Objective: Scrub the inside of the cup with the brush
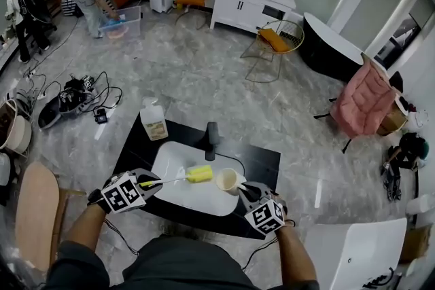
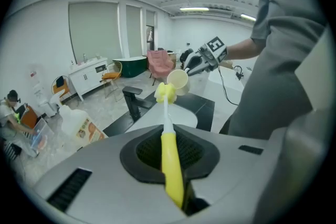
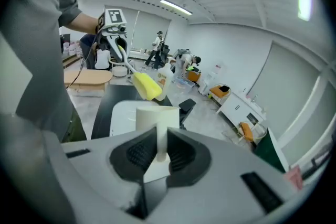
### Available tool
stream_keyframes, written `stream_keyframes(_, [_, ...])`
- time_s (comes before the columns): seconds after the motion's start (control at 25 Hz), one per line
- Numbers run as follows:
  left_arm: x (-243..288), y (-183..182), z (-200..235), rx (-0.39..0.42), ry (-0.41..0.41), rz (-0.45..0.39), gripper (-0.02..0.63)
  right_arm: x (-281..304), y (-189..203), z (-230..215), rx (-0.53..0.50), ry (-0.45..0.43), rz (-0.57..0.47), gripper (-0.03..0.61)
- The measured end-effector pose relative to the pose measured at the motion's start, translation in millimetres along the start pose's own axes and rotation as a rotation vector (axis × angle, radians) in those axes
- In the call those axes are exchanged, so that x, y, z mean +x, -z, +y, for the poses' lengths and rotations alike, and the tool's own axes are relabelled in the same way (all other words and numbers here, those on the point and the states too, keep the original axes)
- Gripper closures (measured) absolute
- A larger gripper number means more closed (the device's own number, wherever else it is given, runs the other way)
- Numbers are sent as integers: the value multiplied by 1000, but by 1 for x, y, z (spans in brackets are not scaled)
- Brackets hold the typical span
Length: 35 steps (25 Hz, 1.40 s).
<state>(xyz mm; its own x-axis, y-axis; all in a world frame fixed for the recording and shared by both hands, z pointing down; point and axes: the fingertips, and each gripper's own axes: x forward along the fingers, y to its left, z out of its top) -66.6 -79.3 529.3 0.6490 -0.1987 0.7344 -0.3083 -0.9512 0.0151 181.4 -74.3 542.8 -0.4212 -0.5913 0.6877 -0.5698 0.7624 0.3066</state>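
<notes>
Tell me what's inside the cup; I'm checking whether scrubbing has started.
Nothing shows inside the cup; the brush head is just outside its mouth, and covers part of the interior in the left gripper view.

Left claw (image 2: 169,140) is clamped on the yellow handle of the brush (image 2: 167,113). Its white stem points away, and the yellow sponge head sits at the rim of the cup (image 2: 178,81), overlapping its lower left edge; contact unclear. The cream cup has its mouth facing this way and is gripped from the right by the right claw (image 2: 189,68), marker cube behind it. Below them are a white sink (image 2: 181,119) in a black surface (image 2: 206,106) and a black faucet (image 2: 134,101) at left. A labelled jug (image 2: 79,124) stands near left. Grey shirt (image 2: 286,65) fills the right side. Far back are a white cabinet (image 2: 90,75) and a pink chair (image 2: 159,62).
</notes>
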Motion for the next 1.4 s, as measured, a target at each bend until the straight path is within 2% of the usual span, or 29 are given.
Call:
stream_keyframes(0.2, [-16,2,11,-72,-76,-46,584,14,13,-2,153,25,-54,538])
stream_keyframes(0.48, [-27,16,24,-165,-156,-73,583,46,34,8,280,17,-78,538])
stream_keyframes(0.72, [-28,28,32,-214,-202,-85,583,90,58,23,331,3,-57,538])
stream_keyframes(1.08, [0,55,46,-269,-215,-70,583,171,92,43,395,-15,-32,538])
stream_keyframes(1.4, [23,68,60,-317,-215,-75,583,230,98,46,419,-16,-32,538])
